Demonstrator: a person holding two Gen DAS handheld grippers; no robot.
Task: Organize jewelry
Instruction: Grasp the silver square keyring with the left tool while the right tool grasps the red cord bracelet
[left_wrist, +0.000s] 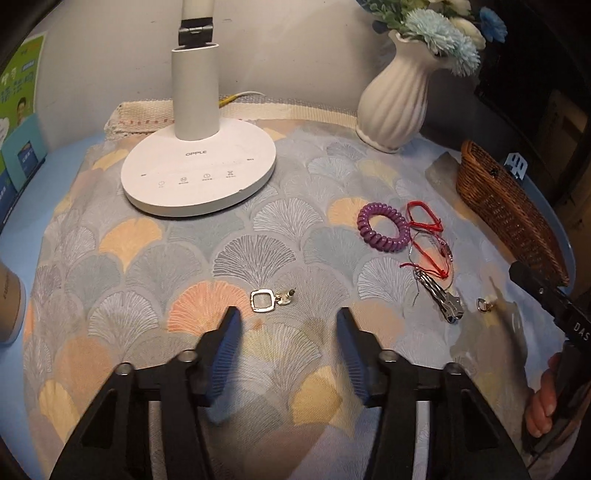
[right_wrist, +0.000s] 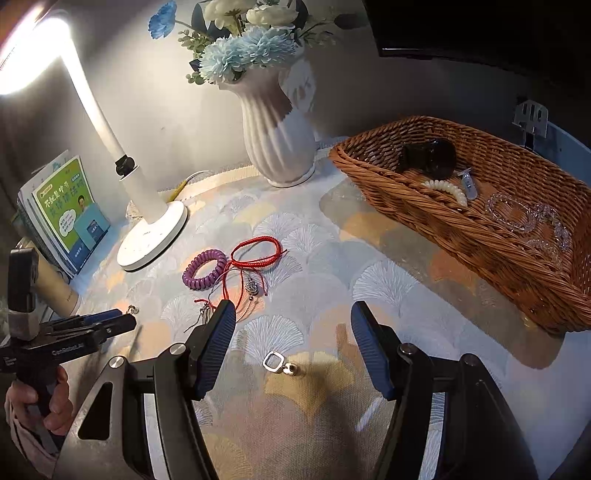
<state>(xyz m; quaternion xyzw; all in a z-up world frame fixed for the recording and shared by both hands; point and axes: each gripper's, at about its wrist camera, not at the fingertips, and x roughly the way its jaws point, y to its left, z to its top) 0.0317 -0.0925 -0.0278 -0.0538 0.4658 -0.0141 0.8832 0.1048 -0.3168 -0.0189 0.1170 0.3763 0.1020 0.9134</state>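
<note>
A fan-patterned cloth (left_wrist: 155, 258) is spread under both grippers. Ahead and to the right of the right gripper (right_wrist: 293, 314) a wicker basket (right_wrist: 436, 221) is seen, in which a dark round object (right_wrist: 430, 157), a white bead bracelet (right_wrist: 445, 190) and clear bead bracelets (right_wrist: 524, 218) lie. Beyond the left gripper (left_wrist: 288, 315) a white lamp (left_wrist: 199, 173) is stood, and farther right a white vase (left_wrist: 397, 107) with blue flowers. A purple coil band (left_wrist: 384, 230) and a red cord bracelet (left_wrist: 424, 216) are laid ahead and to the right of the left gripper, touching each other, with a silver clasp (left_wrist: 448, 301) nearer. A square-framed earring (left_wrist: 264, 301) lies on the cloth just ahead of the left gripper's tips, slightly left of centre; nothing is held between the jaws, which are parted. A second square earring (right_wrist: 275, 362) lies beneath the right gripper, between its widely parted jaws and untouched by them. A small ring piece (left_wrist: 482, 304) rests far right of the left gripper.
</note>
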